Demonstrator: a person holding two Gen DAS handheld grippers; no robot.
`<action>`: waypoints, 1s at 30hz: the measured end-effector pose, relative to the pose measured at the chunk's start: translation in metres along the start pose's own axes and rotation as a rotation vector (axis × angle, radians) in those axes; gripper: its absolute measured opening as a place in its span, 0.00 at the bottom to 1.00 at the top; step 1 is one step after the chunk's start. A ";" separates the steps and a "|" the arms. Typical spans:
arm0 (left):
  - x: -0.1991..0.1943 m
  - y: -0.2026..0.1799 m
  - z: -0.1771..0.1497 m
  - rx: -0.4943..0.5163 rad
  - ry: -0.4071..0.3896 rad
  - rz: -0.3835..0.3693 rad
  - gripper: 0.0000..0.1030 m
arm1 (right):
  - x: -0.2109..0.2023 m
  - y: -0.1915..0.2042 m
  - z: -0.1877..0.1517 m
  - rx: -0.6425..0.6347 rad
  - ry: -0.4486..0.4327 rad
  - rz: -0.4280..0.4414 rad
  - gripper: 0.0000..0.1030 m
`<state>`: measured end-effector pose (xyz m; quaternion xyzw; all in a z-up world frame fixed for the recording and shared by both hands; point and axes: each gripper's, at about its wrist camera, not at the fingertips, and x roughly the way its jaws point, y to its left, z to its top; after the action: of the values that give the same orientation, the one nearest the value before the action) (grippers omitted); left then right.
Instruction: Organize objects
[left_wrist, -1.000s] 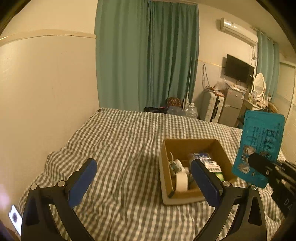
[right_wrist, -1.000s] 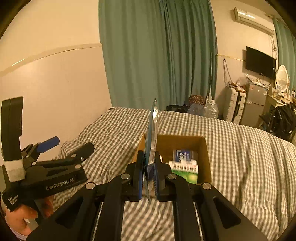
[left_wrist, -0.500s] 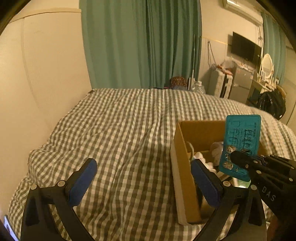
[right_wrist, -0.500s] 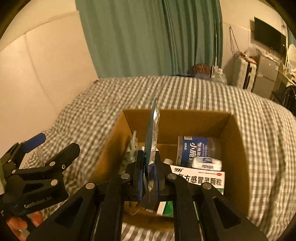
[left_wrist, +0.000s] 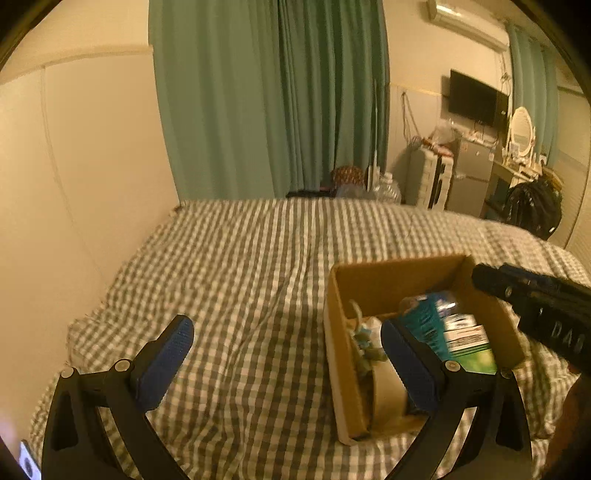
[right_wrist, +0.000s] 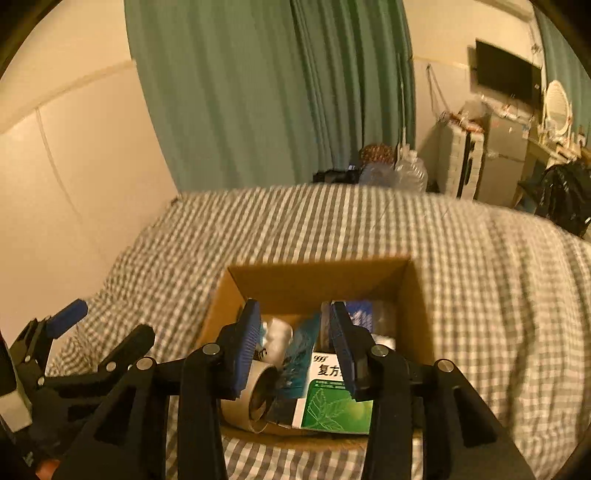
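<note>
A cardboard box (right_wrist: 314, 284) sits on the checked bedspread and holds several items. A teal packet (right_wrist: 303, 343) leans inside it, between a tape roll (right_wrist: 258, 391) and a green-and-white medicine box (right_wrist: 332, 402). My right gripper (right_wrist: 295, 339) hovers open just above the box, its blue pads on either side of the packet and apart from it. In the left wrist view the box (left_wrist: 391, 280) is at the right, with the teal packet (left_wrist: 424, 317) inside and the right gripper (left_wrist: 487, 280) over its far right corner. My left gripper (left_wrist: 286, 354) is open and holds nothing, left of the box.
The checked bedspread (left_wrist: 240, 277) spreads wide to the left of the box, up to a cream wall (left_wrist: 92, 166). Green curtains (right_wrist: 277, 92), water bottles (right_wrist: 410, 170), a small fridge and a wall TV stand beyond the bed's far edge.
The right gripper went from shut on the upright teal packet to open, and the packet now rests inside the box. The left gripper pulled back a little.
</note>
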<state>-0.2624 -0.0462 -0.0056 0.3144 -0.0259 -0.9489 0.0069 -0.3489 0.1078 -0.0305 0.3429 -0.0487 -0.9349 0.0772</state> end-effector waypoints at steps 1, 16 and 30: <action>-0.013 0.000 0.003 -0.002 -0.017 -0.003 1.00 | -0.011 0.001 0.004 -0.005 -0.015 -0.003 0.39; -0.205 0.005 0.004 -0.046 -0.285 -0.050 1.00 | -0.249 0.034 -0.009 -0.102 -0.362 -0.058 0.64; -0.217 -0.019 -0.054 -0.080 -0.247 -0.041 1.00 | -0.249 0.001 -0.097 -0.006 -0.304 -0.117 0.88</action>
<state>-0.0562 -0.0231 0.0791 0.1949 0.0178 -0.9807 -0.0032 -0.0985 0.1469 0.0534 0.1995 -0.0369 -0.9791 0.0154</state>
